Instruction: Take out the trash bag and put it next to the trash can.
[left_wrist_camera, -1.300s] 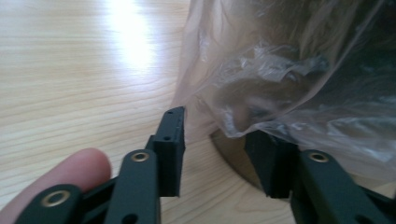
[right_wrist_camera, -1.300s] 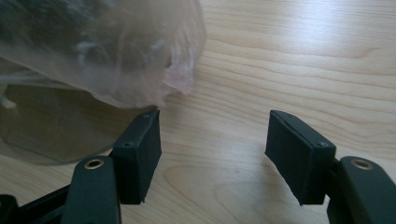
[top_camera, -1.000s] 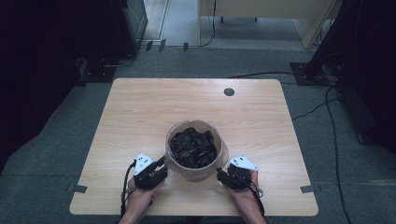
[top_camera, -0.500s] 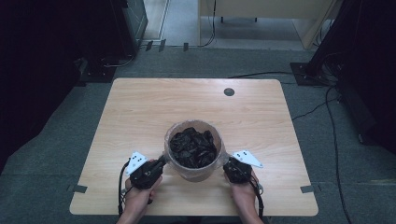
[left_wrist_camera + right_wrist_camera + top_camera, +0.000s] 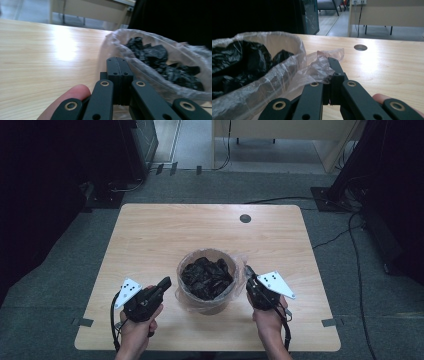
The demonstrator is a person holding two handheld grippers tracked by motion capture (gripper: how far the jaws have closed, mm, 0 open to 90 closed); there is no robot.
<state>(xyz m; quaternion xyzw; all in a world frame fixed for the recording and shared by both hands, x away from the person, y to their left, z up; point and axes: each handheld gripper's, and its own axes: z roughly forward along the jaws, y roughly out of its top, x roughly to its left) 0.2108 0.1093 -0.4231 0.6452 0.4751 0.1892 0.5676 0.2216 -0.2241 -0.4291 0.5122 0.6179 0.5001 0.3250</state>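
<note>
Since the earlier frames both hands have risen beside the bin [image 5: 209,281], and the two tongs have closed on its clear liner [image 5: 140,67]. The bin stands on the bench [image 5: 150,240], near the person's edge, full of black crumpled pieces [image 5: 207,277].

Left of the bin, the left tongs [image 5: 166,282] are together; the left gripper view puts them against the liner's side, but whether film is really caught there I cannot tell. Right of the bin, the right tongs [image 5: 331,62] are clamped on a loose flap of the liner.

The thin film may tear or slip out if one hand pulls harder, I think, and the bin could tip.

The high view shows both hands level; the right gripper view shows the pinched flap.
</note>
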